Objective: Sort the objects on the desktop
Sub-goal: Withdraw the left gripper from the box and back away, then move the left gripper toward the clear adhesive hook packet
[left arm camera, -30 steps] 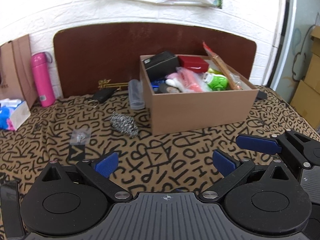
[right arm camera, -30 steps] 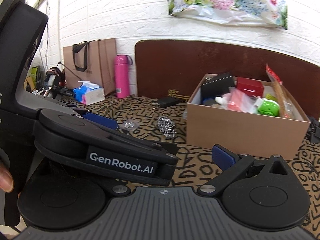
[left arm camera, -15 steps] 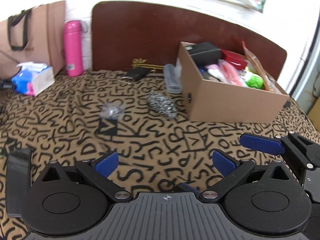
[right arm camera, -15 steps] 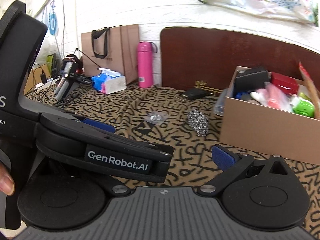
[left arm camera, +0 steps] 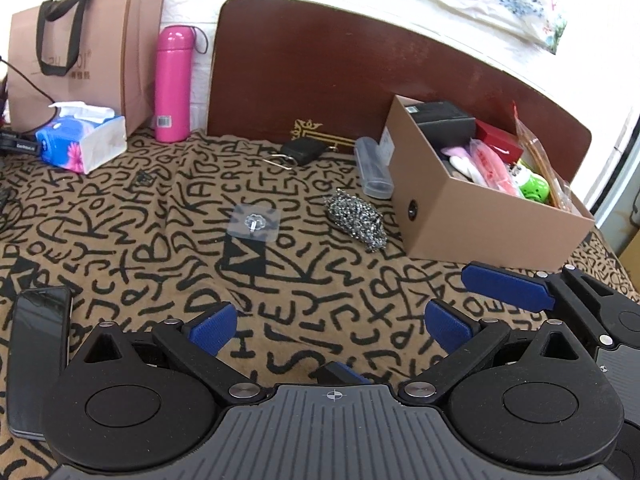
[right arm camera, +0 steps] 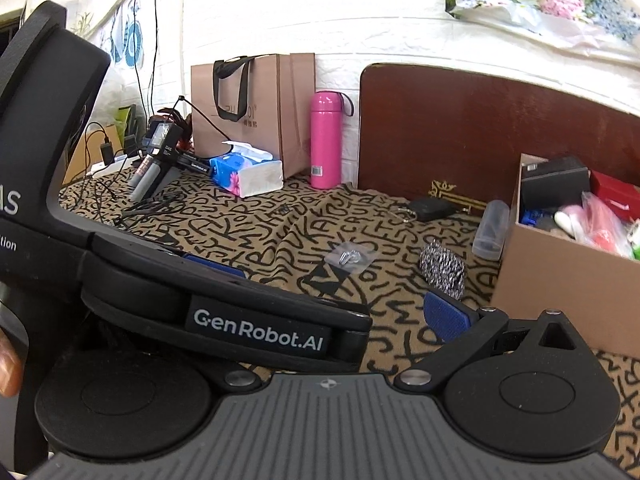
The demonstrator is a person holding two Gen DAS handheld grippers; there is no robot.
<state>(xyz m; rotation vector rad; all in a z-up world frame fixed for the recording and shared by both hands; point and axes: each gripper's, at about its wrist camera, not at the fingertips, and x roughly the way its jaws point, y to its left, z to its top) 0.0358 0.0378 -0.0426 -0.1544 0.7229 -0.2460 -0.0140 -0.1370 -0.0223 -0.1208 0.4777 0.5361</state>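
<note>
Left gripper (left arm camera: 328,326) jaws spread, empty, low centre of frame. Right gripper (right arm camera: 336,292) jaws spread; left unit blocks its lower left. Hook (left arm camera: 253,222) mid-frame on cloth (left arm camera: 120,240), scourer (left arm camera: 355,222) right of it, beside box (left arm camera: 480,220). Phone (left arm camera: 38,356) lower left. Flask (left arm camera: 173,84), tissues (left arm camera: 82,140) upper left.

In the right wrist view, lower left of centre, the black side of the left gripper (right arm camera: 280,280) reads "GenRobot.AI" in pale letters, and at the far left edge its upright body carries cut-off bits, a large "AS" and below it "tion". The tablecloth (left arm camera: 304,292) is printed all over with loose black capitals, A, K, Y, R, S among them, that form no words. The brown paper bag (left arm camera: 86,46) at upper left has pale lettering too faint to read, and the pink flask (left arm camera: 173,84) has a barcode label near its base, digits illegible.
</note>
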